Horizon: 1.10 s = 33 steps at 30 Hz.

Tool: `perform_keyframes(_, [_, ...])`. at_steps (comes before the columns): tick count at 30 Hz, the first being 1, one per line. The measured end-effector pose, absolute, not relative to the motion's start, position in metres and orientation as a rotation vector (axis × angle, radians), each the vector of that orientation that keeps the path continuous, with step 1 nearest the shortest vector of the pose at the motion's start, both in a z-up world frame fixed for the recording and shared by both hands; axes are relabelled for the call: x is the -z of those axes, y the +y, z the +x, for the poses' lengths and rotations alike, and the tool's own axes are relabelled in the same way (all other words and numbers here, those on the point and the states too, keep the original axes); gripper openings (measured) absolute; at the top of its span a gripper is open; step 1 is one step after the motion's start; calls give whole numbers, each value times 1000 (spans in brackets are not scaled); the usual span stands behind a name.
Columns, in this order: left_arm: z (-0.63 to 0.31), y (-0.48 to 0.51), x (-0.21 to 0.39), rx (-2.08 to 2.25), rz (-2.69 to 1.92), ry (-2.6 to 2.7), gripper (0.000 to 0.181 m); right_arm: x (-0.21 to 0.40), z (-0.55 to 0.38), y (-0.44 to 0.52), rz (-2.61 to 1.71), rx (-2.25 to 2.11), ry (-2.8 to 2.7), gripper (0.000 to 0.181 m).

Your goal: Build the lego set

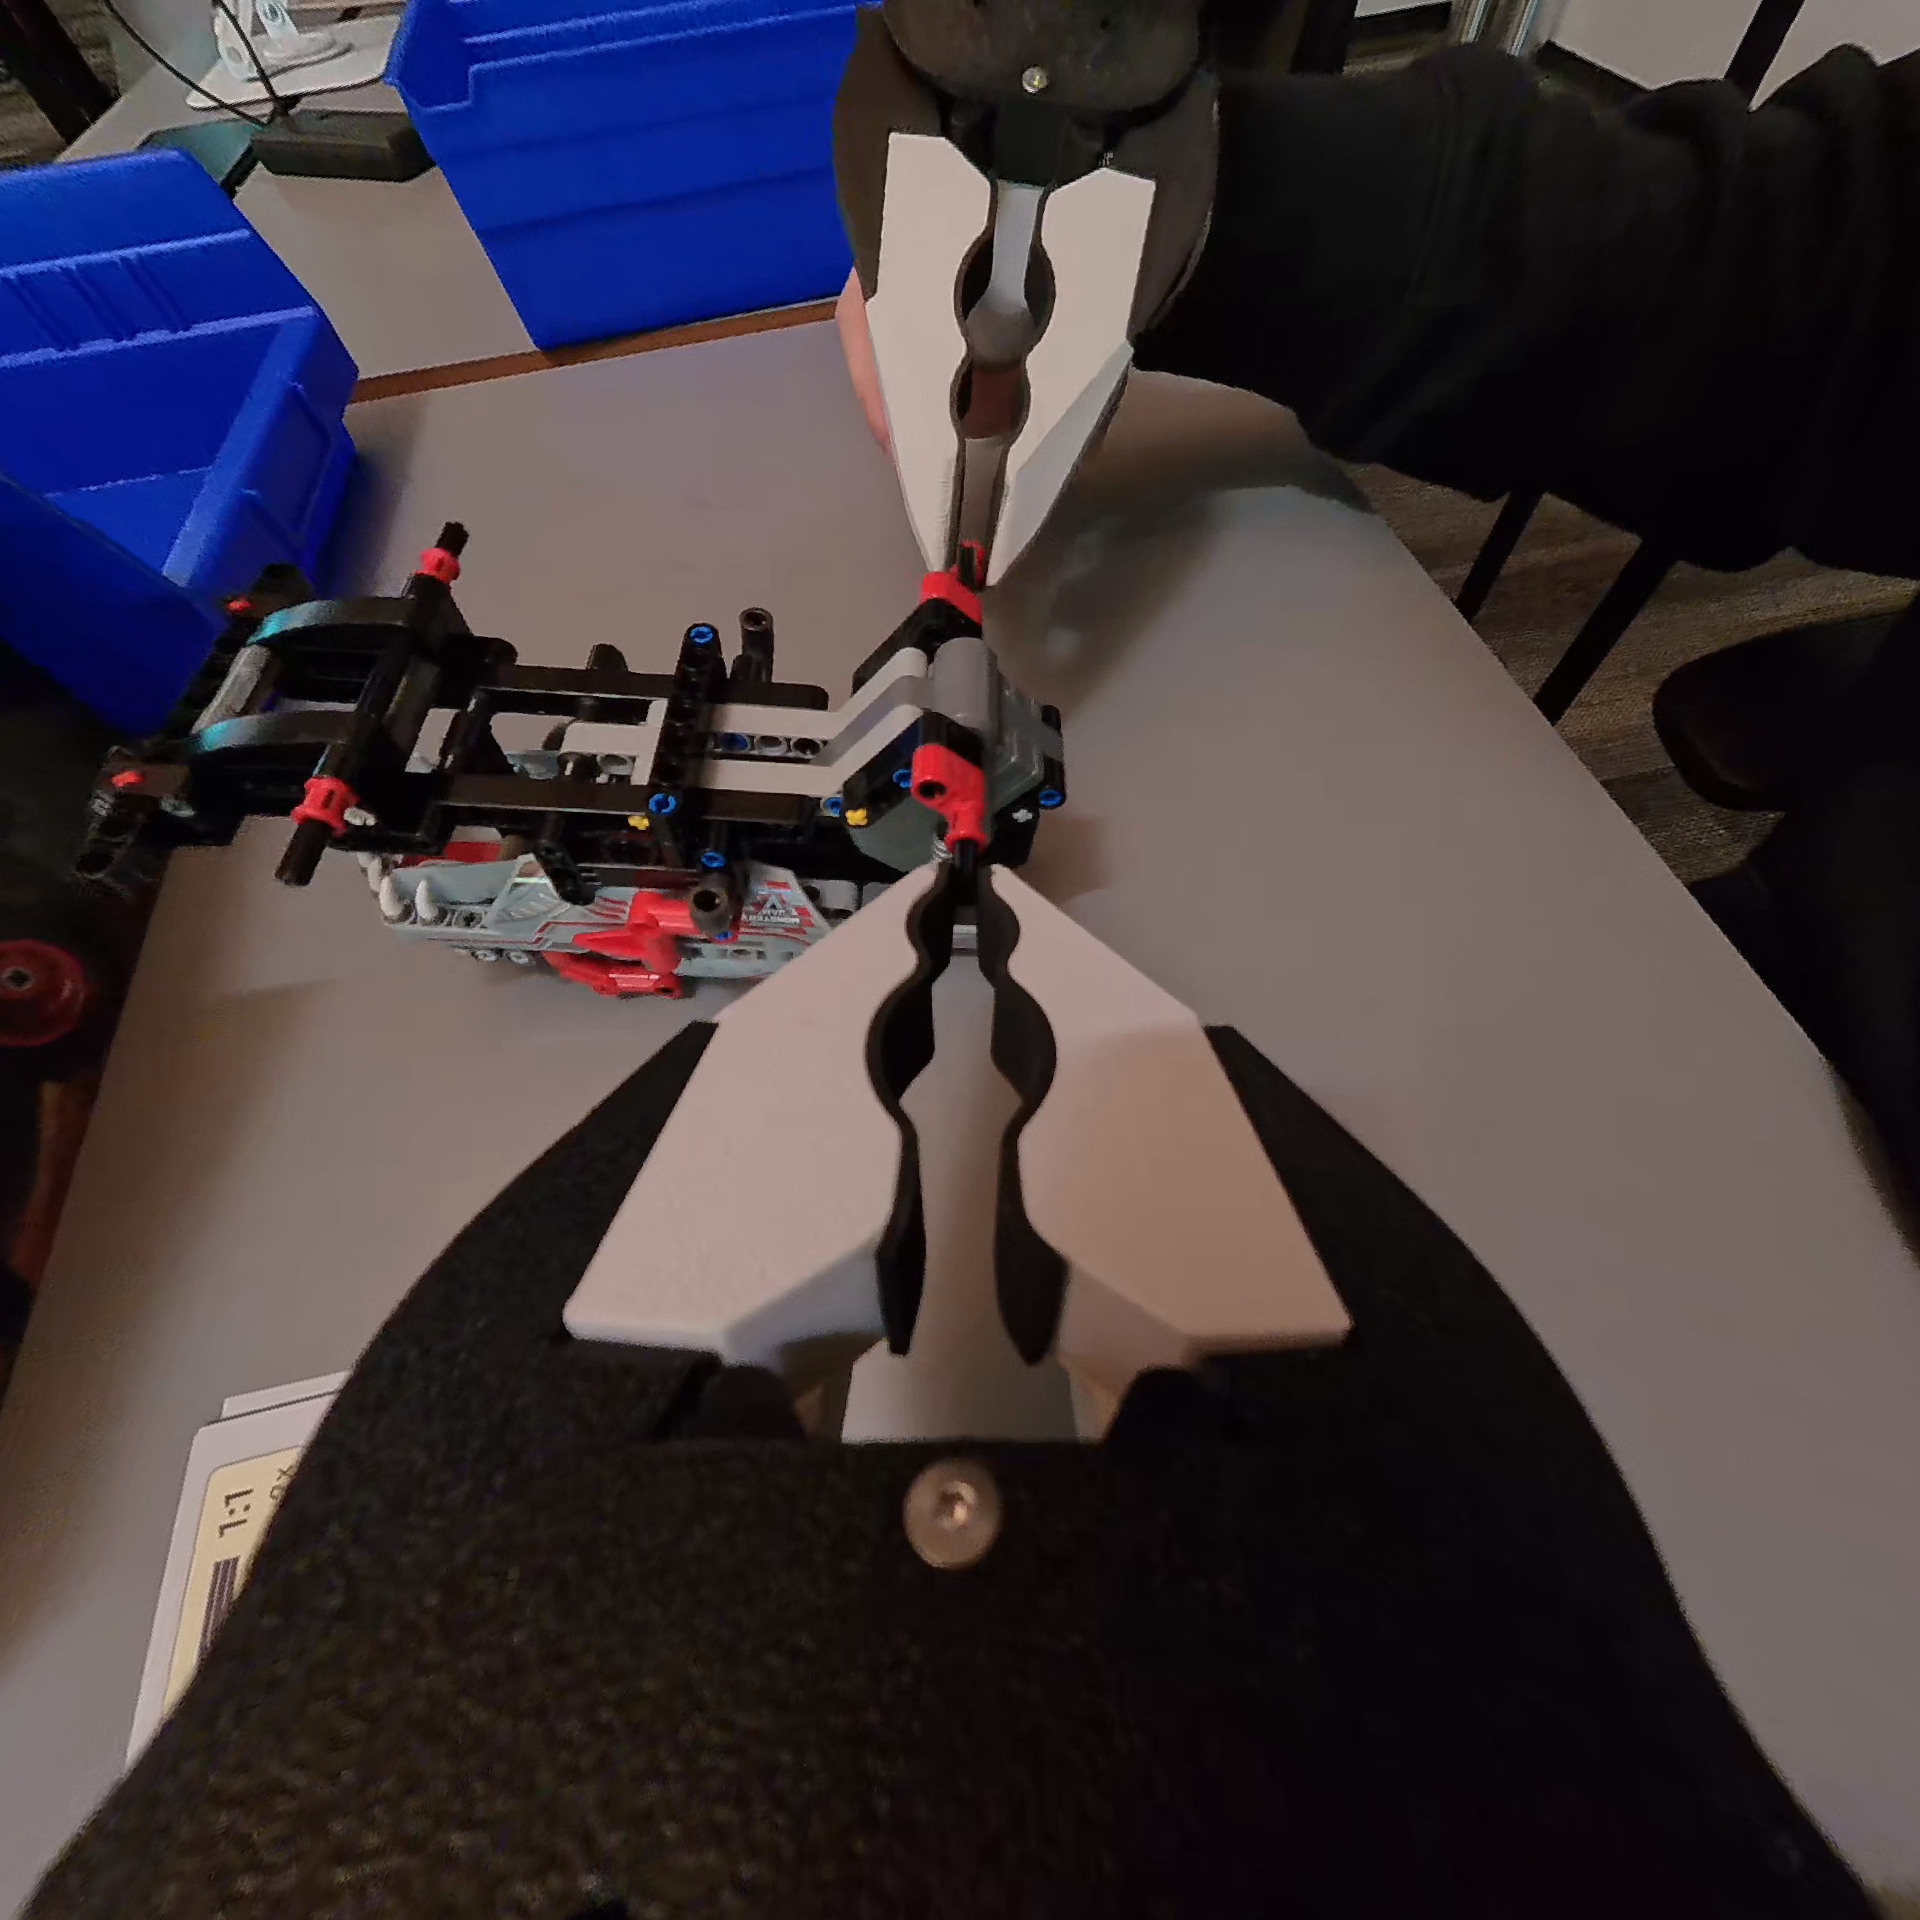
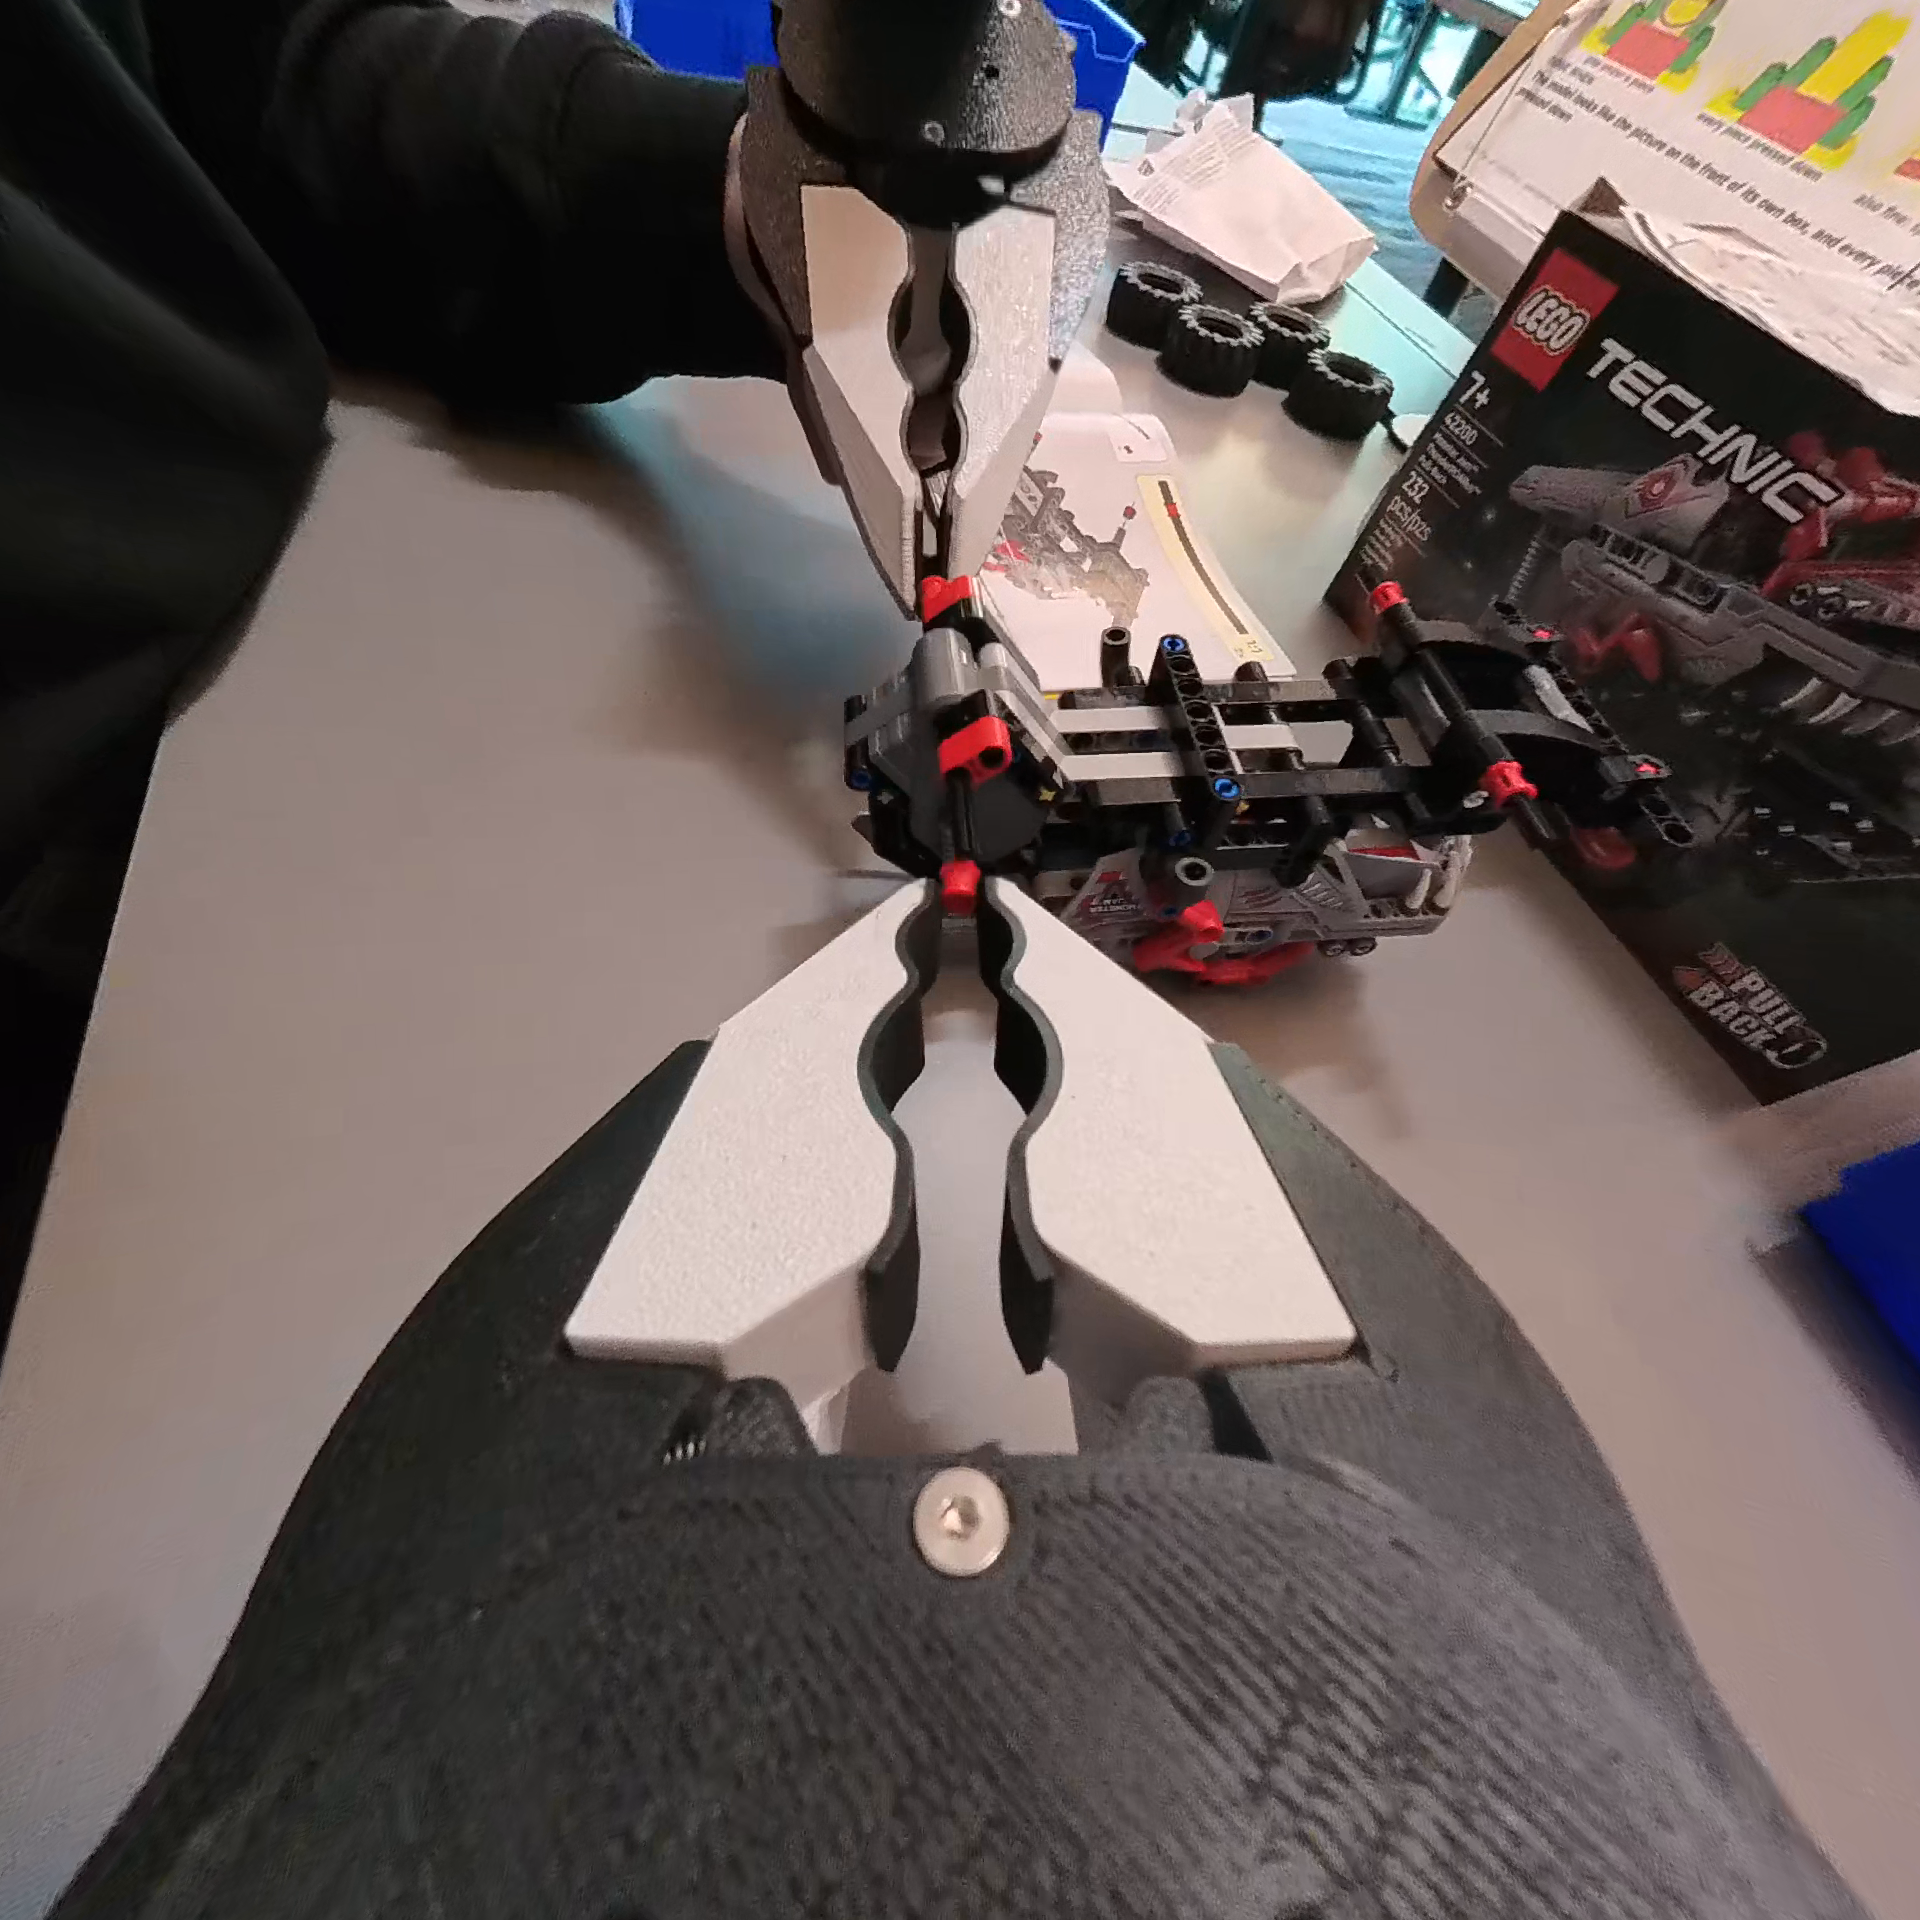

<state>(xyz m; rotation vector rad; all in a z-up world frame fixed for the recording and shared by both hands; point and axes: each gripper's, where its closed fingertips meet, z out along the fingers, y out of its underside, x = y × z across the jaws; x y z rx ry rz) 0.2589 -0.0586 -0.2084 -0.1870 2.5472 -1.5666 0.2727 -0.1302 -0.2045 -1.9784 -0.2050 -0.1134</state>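
Note:
The Lego model (image 1: 623, 769) is a black, grey and red chassis lying on the grey table (image 1: 1351, 831). A black axle with red bushes crosses its near end. In the left wrist view, my left gripper (image 1: 961, 883) is shut on one end of that axle, just below a red bush (image 1: 961, 821). My right gripper (image 1: 966, 566) comes from above and is shut on the other end. In the right wrist view, my right gripper (image 2: 961, 906) pinches the axle at a red bush (image 2: 958, 881). The left gripper (image 2: 935, 592) holds the far end, and the model (image 2: 1247, 769) extends to the right.
Blue bins (image 1: 156, 416) (image 1: 644, 156) stand behind the model, and a red wheel hub (image 1: 36, 987) lies at the left edge. The set's box (image 2: 1714, 623), several black tyres (image 2: 1247, 343) and an instruction booklet (image 2: 1122, 540) lie beyond. A person's dark sleeve (image 2: 312, 208) reaches in. The gap from one gripper's tips to the other's is roughly 8 cm. The red wheel hub (image 1: 36, 987) is about 25 cm from both grippers' fingertips.

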Motion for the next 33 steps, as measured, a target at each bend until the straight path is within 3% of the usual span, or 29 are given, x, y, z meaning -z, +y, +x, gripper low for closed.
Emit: perform_keyframes(33, [260,-55,208,1540,-173,2538,1,205,268,-127,-2009,64,-234,5])
